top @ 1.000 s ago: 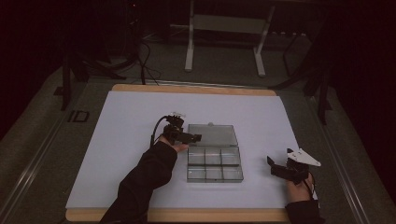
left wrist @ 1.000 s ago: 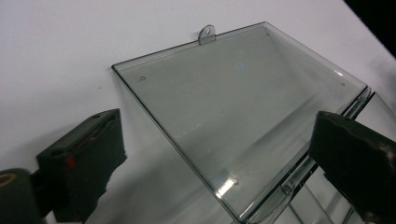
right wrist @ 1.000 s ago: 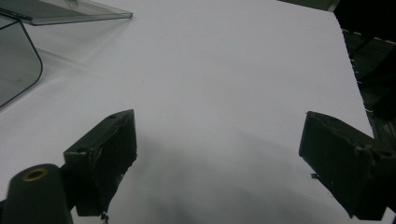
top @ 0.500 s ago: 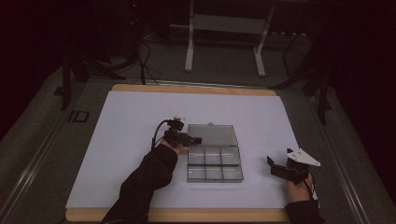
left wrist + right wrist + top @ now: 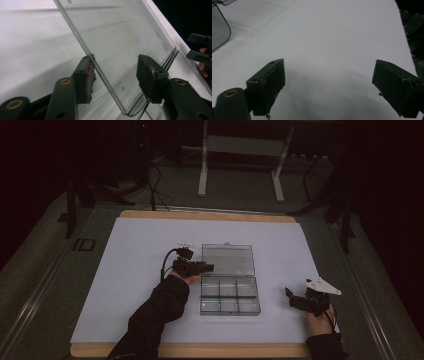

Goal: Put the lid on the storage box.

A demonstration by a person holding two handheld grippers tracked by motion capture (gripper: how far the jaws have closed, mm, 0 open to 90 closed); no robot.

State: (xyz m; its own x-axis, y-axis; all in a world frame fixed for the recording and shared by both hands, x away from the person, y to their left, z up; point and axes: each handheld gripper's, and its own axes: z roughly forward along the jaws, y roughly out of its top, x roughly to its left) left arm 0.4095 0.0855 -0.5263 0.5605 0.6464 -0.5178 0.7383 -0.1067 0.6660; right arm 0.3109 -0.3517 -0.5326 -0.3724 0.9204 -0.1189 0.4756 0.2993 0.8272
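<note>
A clear plastic compartment box (image 5: 230,299) lies at the middle of the white table, its hinged lid (image 5: 227,260) swung open to the far side. My left gripper (image 5: 206,267) is at the lid's left edge. In the left gripper view my left gripper (image 5: 115,77) is open and its jaws straddle the edge of the lid (image 5: 120,32); one pad (image 5: 86,75) is right beside that edge. My right gripper (image 5: 291,297) hovers open near the table's front right. Nothing but bare table shows between the jaws of my right gripper (image 5: 329,85).
The table's white sheet (image 5: 140,245) has a wooden edge (image 5: 200,351) at the front. A corner of the box (image 5: 218,27) shows at the far left of the right gripper view. Beyond the table stand a metal frame (image 5: 240,165) and cables on a dark floor.
My left hand has barely shifted at the lid's edge. The right gripper has stayed where it was.
</note>
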